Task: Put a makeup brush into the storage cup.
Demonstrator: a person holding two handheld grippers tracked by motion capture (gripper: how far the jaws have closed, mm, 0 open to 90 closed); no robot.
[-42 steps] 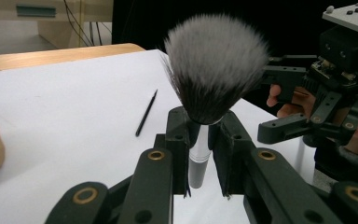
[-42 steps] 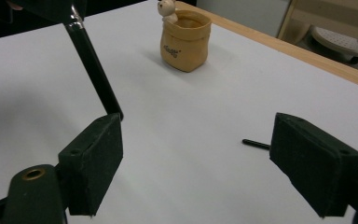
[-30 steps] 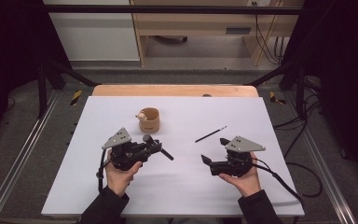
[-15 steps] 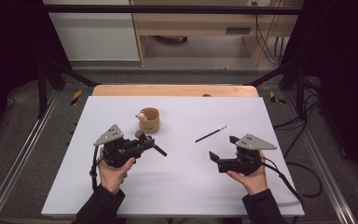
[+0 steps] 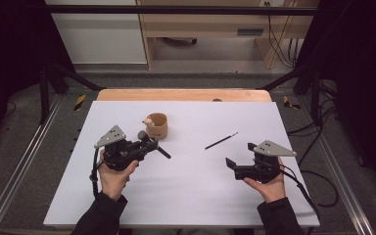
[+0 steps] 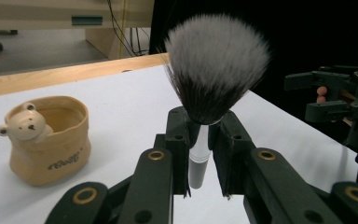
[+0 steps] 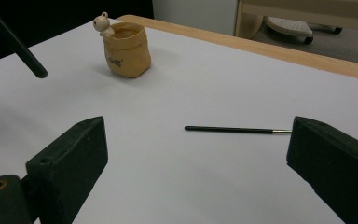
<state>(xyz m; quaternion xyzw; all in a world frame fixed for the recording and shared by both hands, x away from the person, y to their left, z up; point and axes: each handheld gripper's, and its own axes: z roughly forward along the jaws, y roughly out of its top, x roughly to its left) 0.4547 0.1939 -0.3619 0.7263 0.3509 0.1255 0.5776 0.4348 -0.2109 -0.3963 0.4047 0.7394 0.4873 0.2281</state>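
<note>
On the white desk (image 5: pixel 186 196), the left claw (image 5: pixel 149 145) at about nine o'clock is clenched on a fluffy makeup brush (image 6: pixel 214 65), gripping it at the silver collar, the dark handle jutting toward the desk's centre. Just beyond it, at eleven o'clock, sits a small tan pouch (image 5: pixel 156 126) with a bear's head on its rim. A thin black brush (image 5: pixel 221 140) lies flat near one o'clock, apart from both claws. At three o'clock, the right claw (image 5: pixel 231 166), its jaws just opened, hangs released wide with nothing between them, facing that thin brush.
</note>
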